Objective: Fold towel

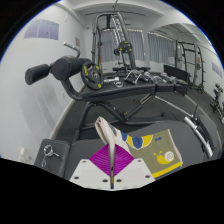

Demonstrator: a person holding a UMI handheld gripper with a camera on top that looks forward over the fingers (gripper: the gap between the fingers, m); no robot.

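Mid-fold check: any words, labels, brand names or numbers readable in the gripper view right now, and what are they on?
None can be read.
The yellow and blue item just beyond the gripper bears a round mark and some print, too small to read.
The gym machines further off show no readable label.
The gripper's fingers hold a fold of white cloth that rises between them; it is plain, with no print showing.

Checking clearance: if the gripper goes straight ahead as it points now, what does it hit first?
Probably the grey table surface just beyond the gripper, which looks shut on a white towel. Depth unclear.
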